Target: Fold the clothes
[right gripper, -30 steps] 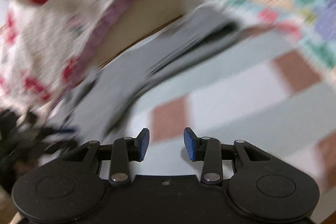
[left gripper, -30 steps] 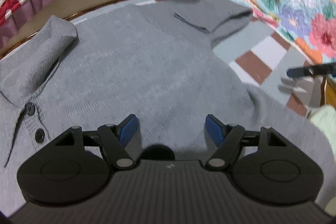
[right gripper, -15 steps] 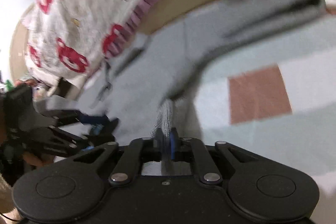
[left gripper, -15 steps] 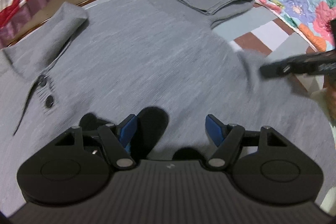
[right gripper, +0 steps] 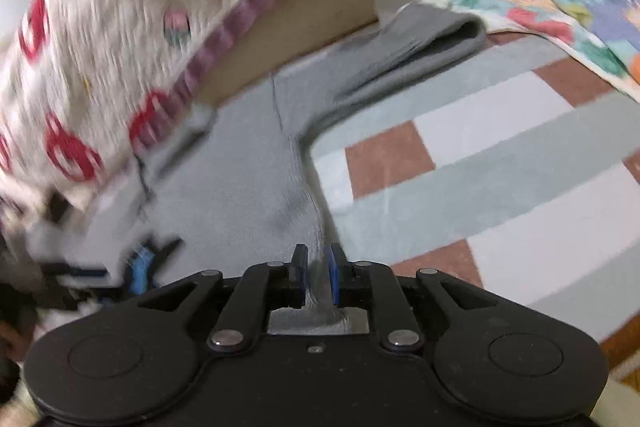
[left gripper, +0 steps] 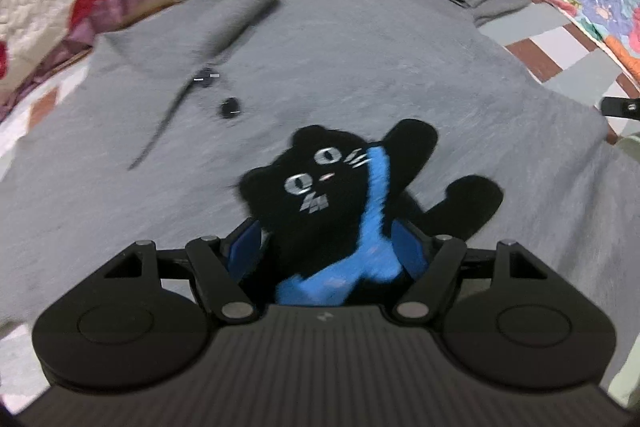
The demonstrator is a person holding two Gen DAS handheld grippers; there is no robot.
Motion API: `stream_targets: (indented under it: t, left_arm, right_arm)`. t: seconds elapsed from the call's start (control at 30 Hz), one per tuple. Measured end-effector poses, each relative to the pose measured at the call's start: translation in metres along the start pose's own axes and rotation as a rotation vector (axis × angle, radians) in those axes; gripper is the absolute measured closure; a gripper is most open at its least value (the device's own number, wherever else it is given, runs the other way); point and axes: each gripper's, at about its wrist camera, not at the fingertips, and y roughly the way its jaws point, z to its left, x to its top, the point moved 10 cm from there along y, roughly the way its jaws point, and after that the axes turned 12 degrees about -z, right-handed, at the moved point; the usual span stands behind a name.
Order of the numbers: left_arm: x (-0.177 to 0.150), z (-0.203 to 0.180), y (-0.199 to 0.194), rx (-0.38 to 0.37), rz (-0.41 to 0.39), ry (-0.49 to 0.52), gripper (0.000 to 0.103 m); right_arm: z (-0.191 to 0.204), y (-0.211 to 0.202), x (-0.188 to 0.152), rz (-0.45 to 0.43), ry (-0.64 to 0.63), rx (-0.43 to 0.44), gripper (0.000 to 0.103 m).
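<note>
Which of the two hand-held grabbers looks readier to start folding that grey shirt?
Right. The right gripper already has the grey shirt hem between its jaws, though they are opening. The left gripper hangs wide open over the cat patch, gripping nothing.

The grey knit polo shirt (left gripper: 340, 59) lies spread flat, front up, on a checked cover; its collar is folded down, two dark buttons show; a black cat picture is on the chest; one short sleeve (right gripper: 420, 51) lies outward.

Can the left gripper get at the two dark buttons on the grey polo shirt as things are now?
Probably yes. The left gripper is open above the grey polo shirt, and the buttons lie uncovered ahead, with only bare fabric between.
</note>
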Motion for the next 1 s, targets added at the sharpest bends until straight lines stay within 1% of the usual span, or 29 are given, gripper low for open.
stream_targets:
  t: [0.03,0.07,0.1,0.13,0.23,0.27,0.33,0.4,0.47,0.6,0.67,0.7,0.73,0.77,0.87,0.97,1.0]
  left_arm:
    - [-0.004,0.008,-0.006,0.023,-0.002,-0.002,0.031]
    - [-0.007,0.016,-0.012,0.045,-0.004,-0.005,0.031]
    - [-0.012,0.023,-0.017,0.072,-0.003,-0.001,0.031]
    - [-0.017,0.031,-0.021,0.105,0.003,0.011,0.031]
    - [-0.034,0.055,-0.033,0.202,0.020,0.047,0.030]
    - [-0.039,0.062,-0.037,0.222,0.027,0.043,0.030]
    - [-0.046,0.075,-0.040,0.232,0.033,-0.015,0.030]
    - [-0.048,0.086,-0.043,0.234,0.021,-0.063,0.030]
    - [-0.041,0.094,-0.044,0.223,-0.010,-0.102,0.030]
    - [-0.023,0.098,-0.040,0.188,-0.082,-0.142,0.030]
    - [-0.011,0.099,-0.030,0.182,-0.113,-0.136,0.029]
    - [-0.004,0.100,-0.023,0.175,-0.128,-0.128,0.029]
    - [0.004,0.099,-0.016,0.162,-0.145,-0.121,0.029]
    - [0.014,0.095,-0.008,0.139,-0.165,-0.114,0.029]
    - [0.048,0.098,0.021,0.071,-0.222,-0.091,0.029]
    - [0.077,0.107,0.056,0.071,-0.246,-0.024,0.029]
    - [0.083,0.110,0.069,0.074,-0.236,-0.001,0.029]
  right_arm:
    - [-0.003,-0.006,0.000,0.011,0.021,0.010,0.077]
    - [-0.007,-0.013,-0.002,0.023,0.037,0.017,0.073]
    - [-0.009,-0.020,-0.005,0.036,0.051,0.023,0.067]
    - [-0.010,-0.025,-0.009,0.049,0.063,0.025,0.064]
    - [-0.011,-0.041,-0.022,0.085,0.102,0.037,0.060]
    - [-0.010,-0.044,-0.025,0.088,0.118,0.048,0.058]
    - [-0.007,-0.039,-0.026,0.081,0.116,0.051,0.050]
    - [-0.004,-0.028,-0.022,0.066,0.091,0.041,0.050]
    - [0.008,-0.009,-0.009,0.049,0.020,0.025,0.049]
    - [0.080,0.037,0.027,0.062,-0.242,0.105,0.051]
    - [0.118,0.060,0.040,0.060,-0.361,0.148,0.051]
    - [0.134,0.072,0.046,0.053,-0.412,0.156,0.050]
    - [0.150,0.085,0.052,0.045,-0.462,0.164,0.050]
    - [0.165,0.098,0.054,0.056,-0.506,0.178,0.050]
    - [0.196,0.136,0.049,0.106,-0.566,0.204,0.050]
    - [0.214,0.171,0.037,0.137,-0.561,0.217,0.050]
    - [0.219,0.182,0.033,0.144,-0.566,0.220,0.053]
